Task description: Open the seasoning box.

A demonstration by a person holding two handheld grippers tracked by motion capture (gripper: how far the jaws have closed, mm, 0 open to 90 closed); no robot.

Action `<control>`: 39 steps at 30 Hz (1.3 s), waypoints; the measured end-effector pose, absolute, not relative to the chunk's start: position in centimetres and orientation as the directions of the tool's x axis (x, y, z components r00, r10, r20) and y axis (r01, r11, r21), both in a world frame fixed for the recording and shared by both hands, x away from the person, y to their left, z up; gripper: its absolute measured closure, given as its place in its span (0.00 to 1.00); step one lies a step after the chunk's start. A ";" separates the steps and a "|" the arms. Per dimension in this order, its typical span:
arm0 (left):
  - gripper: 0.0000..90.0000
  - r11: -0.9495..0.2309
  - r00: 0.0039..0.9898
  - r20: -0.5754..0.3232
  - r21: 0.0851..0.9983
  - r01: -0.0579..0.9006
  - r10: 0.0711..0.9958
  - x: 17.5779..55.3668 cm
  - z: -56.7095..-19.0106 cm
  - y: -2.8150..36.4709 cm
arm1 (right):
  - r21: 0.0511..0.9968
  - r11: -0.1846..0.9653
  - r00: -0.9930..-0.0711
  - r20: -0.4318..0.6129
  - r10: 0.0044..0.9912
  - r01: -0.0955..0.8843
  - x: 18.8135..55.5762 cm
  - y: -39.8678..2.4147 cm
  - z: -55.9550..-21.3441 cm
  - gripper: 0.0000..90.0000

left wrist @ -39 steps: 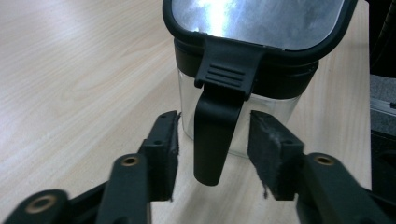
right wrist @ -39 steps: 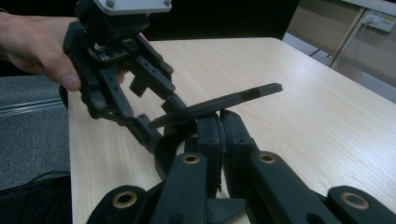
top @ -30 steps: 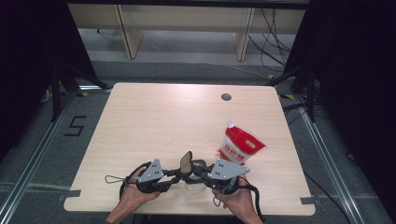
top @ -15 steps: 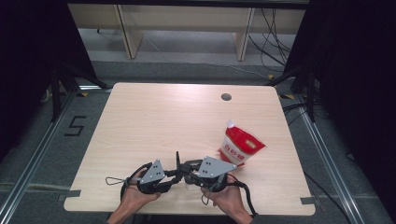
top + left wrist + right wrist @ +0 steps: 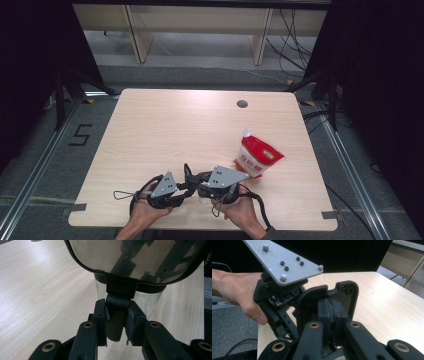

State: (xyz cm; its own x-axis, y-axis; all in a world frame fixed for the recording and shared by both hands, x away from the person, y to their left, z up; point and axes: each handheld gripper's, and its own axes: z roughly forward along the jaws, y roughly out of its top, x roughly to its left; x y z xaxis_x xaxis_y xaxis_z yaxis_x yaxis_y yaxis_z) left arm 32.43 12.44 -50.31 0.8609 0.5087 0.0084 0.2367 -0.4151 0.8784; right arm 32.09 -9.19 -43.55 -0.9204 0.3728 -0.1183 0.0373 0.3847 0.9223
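Observation:
A clear container (image 5: 148, 302) with a smoky flip lid (image 5: 130, 257) stands at the table's front edge between both hands. My left gripper (image 5: 116, 320) is shut on the lid's black tab (image 5: 117, 302), and the lid is raised above the jaws. In the high view the lid (image 5: 187, 172) stands upright and edge-on between the left gripper (image 5: 186, 189) and the right gripper (image 5: 199, 181). My right gripper (image 5: 329, 312) has its pads pressed together just in front of the lid's black frame (image 5: 348, 290). Whether they pinch it I cannot tell.
A red and white pouch (image 5: 257, 157) lies on the table to the right of the grippers. A round cable hole (image 5: 242, 104) sits near the far edge. In the right gripper view, a hand (image 5: 239, 295) holds the left gripper's body under its grey plate (image 5: 284, 265).
The right gripper has moved left, closer to the left gripper. The lid, first showing its broad face, now stands edge-on. The pouch and left hand have stayed put.

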 end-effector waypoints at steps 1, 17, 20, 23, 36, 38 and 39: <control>0.80 -0.414 0.862 0.006 0.878 0.238 0.507 32.5 -50.3 12.4 | 0.922 0.386 -0.921 -0.120 0.370 0.035 32.1 -9.2 -43.5 0.97; 0.65 -0.409 0.867 -0.026 0.874 0.262 0.498 32.2 -50.0 12.9 | 0.922 0.385 -0.911 -0.124 0.394 0.041 32.3 -10.7 -43.3 0.89; 0.58 -0.407 0.859 -0.036 0.870 0.278 0.511 32.0 -49.9 13.3 | 0.928 0.369 -0.901 -0.109 0.420 0.060 32.3 -11.9 -43.4 0.84; 0.51 -0.408 0.852 -0.047 0.863 0.298 0.522 31.8 -49.6 13.6 | 0.928 0.366 -0.895 -0.102 0.434 0.072 32.2 -13.6 -43.7 0.76; 0.38 -0.386 0.837 -0.076 0.862 0.328 0.542 30.3 -49.1 14.7 | 0.938 0.299 -0.848 -0.014 0.530 0.172 31.2 -19.6 -45.6 0.49; 0.37 -0.377 0.834 -0.095 0.860 0.344 0.544 30.2 -49.1 14.8 | 0.943 0.276 -0.839 0.006 0.544 0.185 31.1 -20.3 -45.7 0.48; 0.36 -0.374 0.831 -0.098 0.860 0.347 0.548 30.2 -49.1 14.8 | 0.944 0.266 -0.830 0.014 0.558 0.195 30.9 -20.8 -45.8 0.48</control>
State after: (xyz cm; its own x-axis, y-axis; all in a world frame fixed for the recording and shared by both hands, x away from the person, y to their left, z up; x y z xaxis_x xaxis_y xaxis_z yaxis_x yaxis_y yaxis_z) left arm 30.17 14.82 -49.14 0.8310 0.5476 -0.0979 0.3475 -0.3736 0.8601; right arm 30.89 -20.84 -45.75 -0.8295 0.5583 0.0142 0.1951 0.2659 0.9440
